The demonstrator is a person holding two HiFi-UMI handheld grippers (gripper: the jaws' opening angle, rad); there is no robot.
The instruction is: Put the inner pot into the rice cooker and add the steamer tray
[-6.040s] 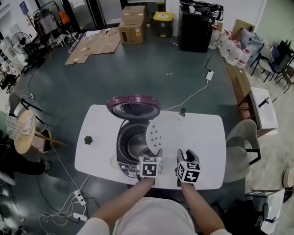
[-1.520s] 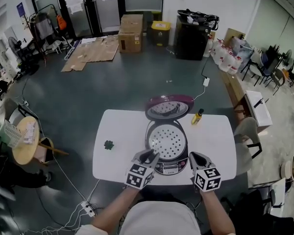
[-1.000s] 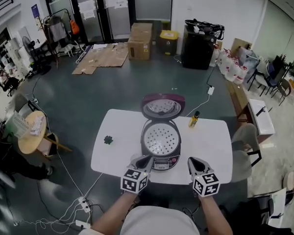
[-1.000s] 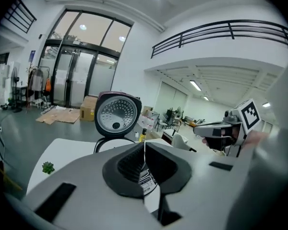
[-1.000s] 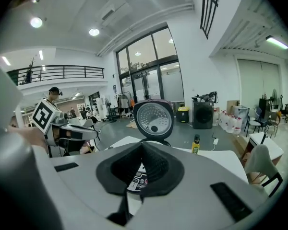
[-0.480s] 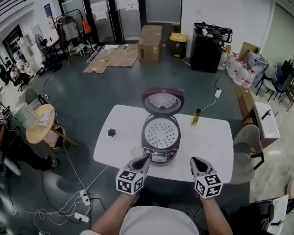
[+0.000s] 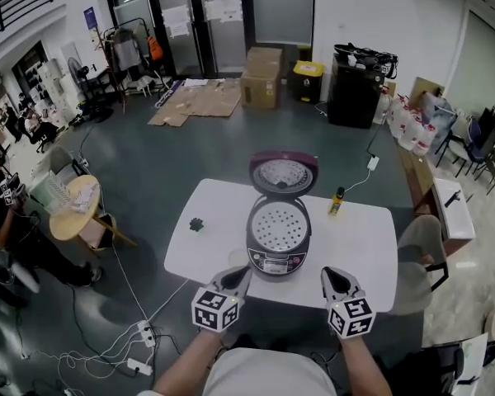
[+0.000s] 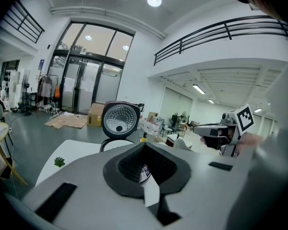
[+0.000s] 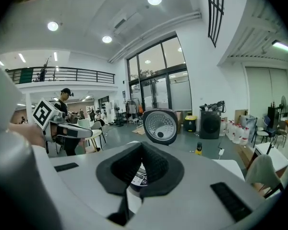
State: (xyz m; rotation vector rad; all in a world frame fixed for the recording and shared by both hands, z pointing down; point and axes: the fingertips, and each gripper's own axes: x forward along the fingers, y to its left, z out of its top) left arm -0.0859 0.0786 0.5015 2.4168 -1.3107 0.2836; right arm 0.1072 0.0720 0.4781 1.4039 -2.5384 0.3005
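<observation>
Lab hall w/ boxes (image 7: 262,77), floor cables (image 7: 144,332), mezzanine (image 8: 225,30).

Under the steamer tray (image 7: 279,226) I can't see the inner pot at all: the perforated disc covers the mouth of the rice cooker (image 7: 278,246). In the left gripper view my left gripper (image 8: 144,147) blocks the cooker's body; only the lid (image 8: 121,120) and a sliver of control panel (image 8: 144,173) show. My right gripper (image 9: 141,146) hides it the same way in its own view. The panel's print is too small to read. The small green thing (image 7: 196,223) on the table (image 7: 359,246) is also too small — I can't tell what it is. My forearms are cut off at the head view's bottom edge.
</observation>
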